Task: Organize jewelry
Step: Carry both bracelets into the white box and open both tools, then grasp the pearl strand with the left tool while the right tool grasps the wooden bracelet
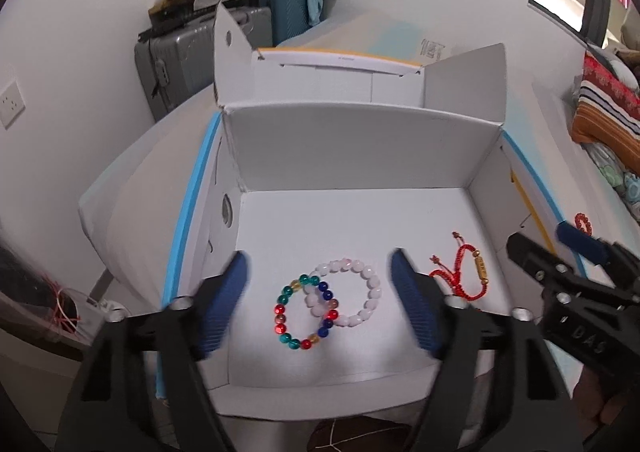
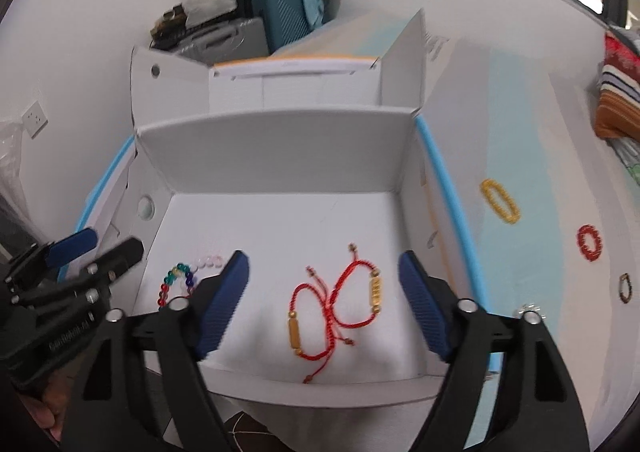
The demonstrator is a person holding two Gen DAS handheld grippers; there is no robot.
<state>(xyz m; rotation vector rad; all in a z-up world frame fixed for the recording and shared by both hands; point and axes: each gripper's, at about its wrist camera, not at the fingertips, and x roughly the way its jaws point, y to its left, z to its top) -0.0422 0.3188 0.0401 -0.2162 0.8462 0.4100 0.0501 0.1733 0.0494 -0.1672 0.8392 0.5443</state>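
Both tools stand wide open over the white cardboard box and grip nothing. The left tool hangs above two beaded bracelets on the box floor: a multicoloured bead bracelet overlapping a pale pink bead bracelet. The right tool hangs above two red cord bracelets with gold tube beads, their cords crossed and the loose ends tangled together.

Four pieces look already stowed, while a yellow beaded ring, a red beaded ring and a small dark bracelet lie outside the box on the pale tabletop, well apart from one another.

The risks lie mostly in the next reach. The right tool has to clear the box's side wall to get at the outside pieces; a low sweep could catch the wall and drag the light box, shifting what lies in it. The outside pieces lie flat, so a shallow pinch may slide off them or push them along. Inside, a careless dip could snag a loose cord end and lift the tangled pair together. The two tools sit close together, so they could knock each other.
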